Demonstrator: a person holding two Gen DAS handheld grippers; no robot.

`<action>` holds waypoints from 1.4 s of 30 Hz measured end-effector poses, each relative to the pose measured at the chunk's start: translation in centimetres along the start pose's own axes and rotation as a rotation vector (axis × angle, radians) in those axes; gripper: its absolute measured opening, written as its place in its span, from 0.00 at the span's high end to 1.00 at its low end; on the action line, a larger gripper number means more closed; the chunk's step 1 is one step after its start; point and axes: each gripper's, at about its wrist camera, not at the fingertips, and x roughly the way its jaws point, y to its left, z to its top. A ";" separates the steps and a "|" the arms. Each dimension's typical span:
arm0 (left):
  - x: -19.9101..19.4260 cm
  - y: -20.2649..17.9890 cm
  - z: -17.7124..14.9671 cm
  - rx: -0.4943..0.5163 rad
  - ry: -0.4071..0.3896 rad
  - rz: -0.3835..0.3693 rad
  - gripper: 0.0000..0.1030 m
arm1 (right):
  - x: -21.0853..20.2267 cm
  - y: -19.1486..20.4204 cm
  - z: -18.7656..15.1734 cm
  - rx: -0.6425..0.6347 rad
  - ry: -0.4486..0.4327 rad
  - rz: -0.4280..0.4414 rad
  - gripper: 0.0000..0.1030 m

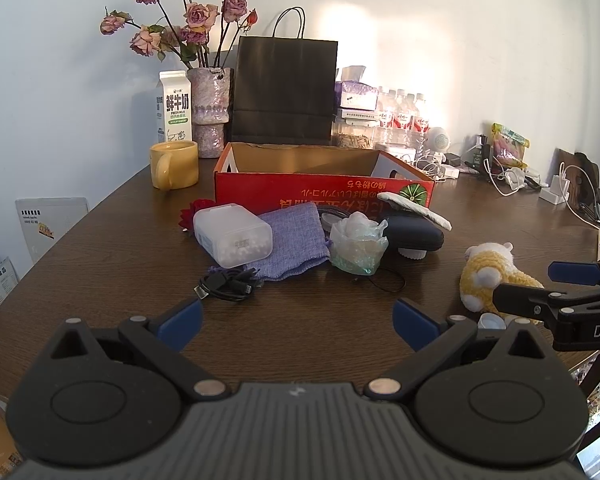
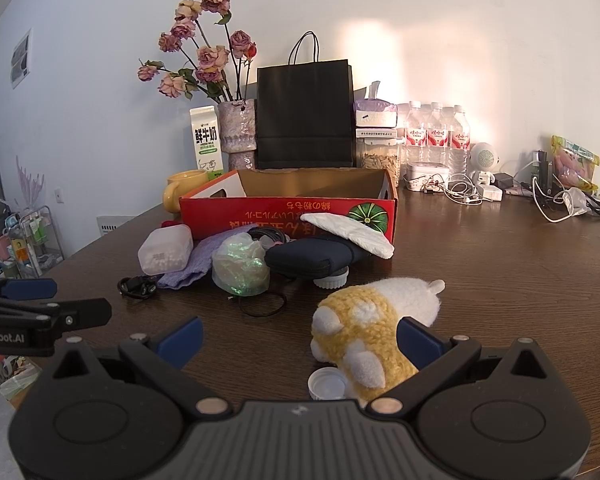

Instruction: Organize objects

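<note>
Both grippers were held low over the dark wooden table (image 1: 100, 240), each with its jaws spread wide and nothing between them. The left gripper (image 1: 298, 322) was aimed at a cluster of loose items, and nothing lay between its blue fingertips (image 1: 182, 322) but bare tabletop. The right gripper (image 2: 300, 338) was seen with a yellow-and-white plush toy (image 2: 364, 320) lying on its side at about 1 o'clock from its centre, close against the right fingertip; whether they touched could not be told. A white bottle cap (image 2: 327, 385) was seen just beside the toy, at its 7 o'clock.

At 12 o'clock from both grippers an open red cardboard box (image 1: 324, 192) was placed, printed side toward the cameras. In front of it the clutter was gathered: a translucent plastic container (image 1: 232, 236) at 11 o'clock, resting partly on a lavender cloth pouch (image 1: 292, 240), a coiled black cable (image 1: 228, 286) nearer the left gripper, a crumpled iridescent bag (image 1: 358, 246), a dark zip case (image 1: 414, 230) with a white flat pad (image 1: 418, 210) laid across its top, and a thin black hair tie (image 2: 262, 304).

Behind the box a black paper bag (image 1: 286, 92), a vase of dried roses (image 1: 210, 112), a milk carton (image 1: 174, 108) and a yellow mug (image 1: 174, 164) were ranged along the wall.
</note>
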 end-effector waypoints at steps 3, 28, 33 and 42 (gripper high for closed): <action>0.0 0.0 0.0 -0.001 0.000 0.000 0.00 | 0.0 0.0 0.0 0.000 0.000 0.000 0.00; 0.1 0.2 -0.3 -0.005 0.004 0.001 0.00 | 0.1 0.0 0.0 -0.001 0.001 0.000 0.00; 0.0 0.3 -0.6 -0.007 0.005 0.003 0.00 | 0.1 0.0 0.0 -0.001 0.001 -0.001 0.00; 0.1 0.4 -0.7 -0.009 0.007 0.003 0.00 | 0.1 0.0 0.0 -0.002 0.002 -0.001 0.00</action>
